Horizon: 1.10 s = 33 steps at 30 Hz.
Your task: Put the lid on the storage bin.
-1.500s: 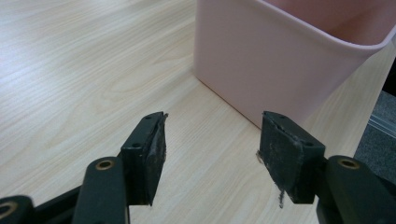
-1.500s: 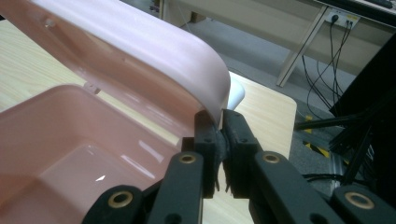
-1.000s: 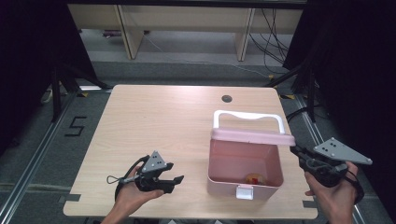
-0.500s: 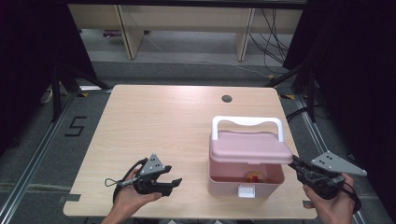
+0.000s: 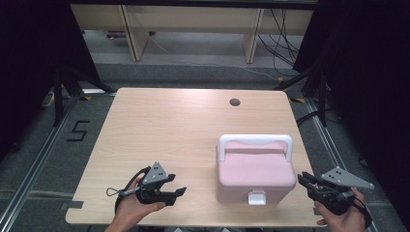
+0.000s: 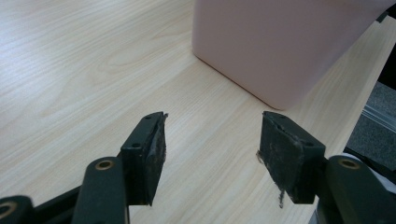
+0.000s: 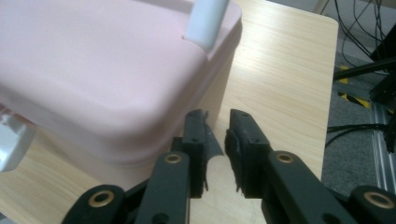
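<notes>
The wooden surface (image 5: 169,125) carries a pink box (image 5: 255,171) toward its near right part, lid down, the white handle (image 5: 255,141) lying across the back of the lid and a white latch (image 5: 256,197) at the front wall. With the lid shut, whatever is inside the pink box is hidden. In the left gripper view its top is cut off by the frame, leaving one pale pink wall and a rounded lower corner; in the right gripper view the latch is a blurred white shape at the left edge.

The right gripper (image 5: 303,181) sits just beside the pink box's right wall, near the surface's front right corner. Its jaws have just been opening and stand a narrow gap apart, released, with nothing between them. The hand holding it is partly cut off by the bottom edge.

The left gripper (image 5: 178,190) rests at the near left, well apart from the pink box, jaws spread wide and grasping nothing.
</notes>
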Available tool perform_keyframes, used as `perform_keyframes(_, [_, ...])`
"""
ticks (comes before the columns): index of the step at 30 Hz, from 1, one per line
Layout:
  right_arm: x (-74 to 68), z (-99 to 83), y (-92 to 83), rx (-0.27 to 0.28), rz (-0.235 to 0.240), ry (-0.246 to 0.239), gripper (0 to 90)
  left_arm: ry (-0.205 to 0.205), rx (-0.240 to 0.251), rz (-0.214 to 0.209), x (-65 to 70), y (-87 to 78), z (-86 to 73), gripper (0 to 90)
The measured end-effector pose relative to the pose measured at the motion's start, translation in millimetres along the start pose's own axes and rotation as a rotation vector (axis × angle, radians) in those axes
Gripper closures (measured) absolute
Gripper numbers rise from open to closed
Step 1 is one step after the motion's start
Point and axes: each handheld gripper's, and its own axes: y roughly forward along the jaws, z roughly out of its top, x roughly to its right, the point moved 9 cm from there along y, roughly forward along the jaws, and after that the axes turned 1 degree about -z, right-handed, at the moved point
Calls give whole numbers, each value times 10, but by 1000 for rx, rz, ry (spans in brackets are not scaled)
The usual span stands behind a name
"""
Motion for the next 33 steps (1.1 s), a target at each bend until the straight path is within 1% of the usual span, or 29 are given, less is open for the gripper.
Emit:
perform_keyframes(1, [15, -10, 2, 2, -2, -8, 738, 0, 3, 1, -3, -4, -8, 387])
perform_keyframes(2, [20, -24, 2, 3, -11, 11, 715, 2, -1, -7, -2, -11, -20, 383])
perform_keyframes(5, [43, -69, 10, -1, -17, 40, 647, -1, 10, 7, -7, -29, -47, 363])
perform_keyframes(6, [64, -84, 21, 5, -25, 37, 624, -7, 17, 6, -3, -35, -54, 355])
perform_keyframes(7, [56, -110, 25, -4, -21, 61, 608, 4, 6, 19, -21, -56, -75, 350])
perform_keyframes(8, [51, -135, 31, -8, -20, 86, 589, -13, 27, 7, -1, -54, -70, 347])
perform_keyframes(9, [51, -135, 31, -8, -20, 86, 589, -13, 27, 7, -1, -54, -70, 345])
perform_keyframes(10, [93, -164, 42, 4, -23, 73, 565, -9, 25, 13, -12, -88, -87, 341])
perform_keyframes(11, [89, -181, 41, -3, -17, 80, 559, -4, 26, 16, -18, -106, -96, 339])
perform_keyframes(12, [88, -196, 42, -3, -17, 88, 546, -15, 37, 21, -15, -114, -93, 339])
perform_keyframes(13, [75, -215, 40, -9, -16, 108, 526, 6, 23, 27, -39, -138, -113, 337])
perform_keyframes(14, [91, -223, 43, -5, -19, 94, 509, -6, 25, 25, -29, -152, -117, 334])
perform_keyframes(15, [79, -240, 46, -9, -16, 112, 493, -9, 39, 18, -24, -156, -116, 333])
perform_keyframes(16, [100, -239, 47, 1, -15, 83, 476, -23, 50, 23, -18, -162, -117, 333])
perform_keyframes(18, [93, -265, 57, -7, -16, 89, 439, -23, 58, 28, -22, -178, -130, 327])
perform_keyframes(19, [93, -270, 64, -3, -15, 86, 428, -11, 51, 28, -30, -193, -145, 324])
perform_keyframes(20, [52, -296, 60, -19, -3, 125, 414, -20, 59, 29, -27, -198, -152, 323])
perform_keyframes(21, [52, -296, 60, -19, -3, 125, 414, -20, 59, 29, -27, -198, -152, 319])
perform_keyframes(22, [39, -314, 65, -16, 0, 132, 381, -6, 46, 31, -36, -226, -191, 312])
perform_keyframes(23, [51, -314, 68, -8, 1, 110, 372, -22, 57, 34, -26, -228, -197, 310])
perform_keyframes(24, [54, -321, 72, -5, 2, 99, 358, -27, 59, 38, -24, -238, -213, 309])
perform_keyframes(25, [54, -321, 72, -5, 2, 99, 358, -27, 59, 38, -24, -238, -213, 308])
perform_keyframes(26, [12, -342, 70, -17, 13, 132, 342, -27, 64, 34, -22, -249, -230, 308])
perform_keyframes(27, [35, -352, 83, -11, 5, 93, 316, -25, 59, 39, -24, -264, -247, 306])
perform_keyframes(28, [18, -406, 98, -39, 2, 99, 285, -22, 67, 39, -24, -280, -273, 301])
perform_keyframes(29, [22, -430, 107, -49, 1, 84, 272, -20, 59, 47, -32, -294, -299, 299])
perform_keyframes(30, [-12, -469, 118, -73, 2, 115, 265, -24, 69, 42, -20, -296, -310, 299])
perform_keyframes(31, [6, -488, 123, -72, 1, 86, 265, -28, 70, 39, -13, -300, -330, 297])
perform_keyframes(33, [-24, -539, 134, -85, 11, 111, 264, -20, 60, 49, -18, -310, -379, 295])
